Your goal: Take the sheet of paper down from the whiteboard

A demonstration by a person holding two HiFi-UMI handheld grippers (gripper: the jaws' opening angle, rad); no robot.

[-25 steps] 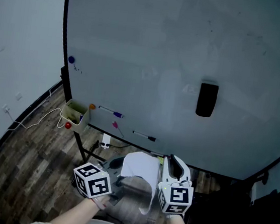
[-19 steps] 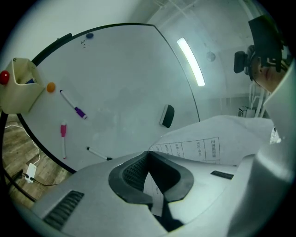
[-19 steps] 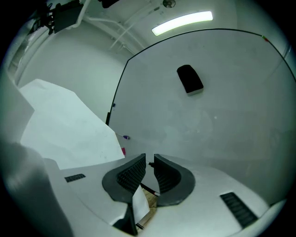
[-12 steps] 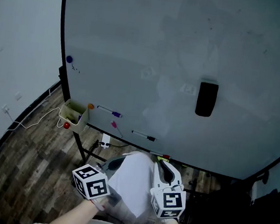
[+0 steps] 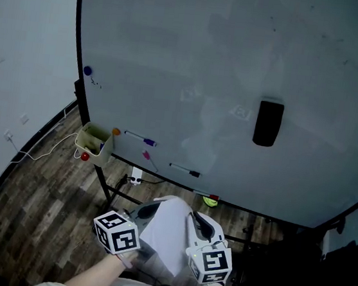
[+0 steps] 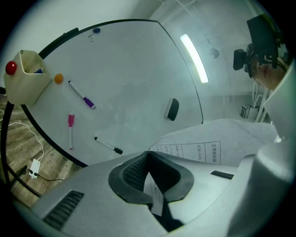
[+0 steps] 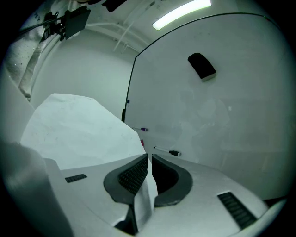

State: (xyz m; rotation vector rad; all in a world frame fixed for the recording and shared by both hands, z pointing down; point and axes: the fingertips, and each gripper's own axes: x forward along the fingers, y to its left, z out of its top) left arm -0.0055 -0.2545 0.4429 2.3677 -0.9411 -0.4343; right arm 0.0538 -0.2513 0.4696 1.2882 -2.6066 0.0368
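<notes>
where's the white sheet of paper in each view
Head view: white sheet of paper, bottom centre.
Left gripper view: paper, lower right, printed table showing.
Right gripper view: paper, left of centre, plain side showing.
Shared landmark: black rectangular eraser on the whiteboard.

The sheet of paper (image 5: 169, 235) lies between left gripper (image 5: 147, 210) and right gripper (image 5: 198, 221), below the whiteboard (image 5: 208, 65).

head view: high, steeply down | gripper views: low, close, forward | shared: whiteboard (image 5: 196, 57)
</notes>
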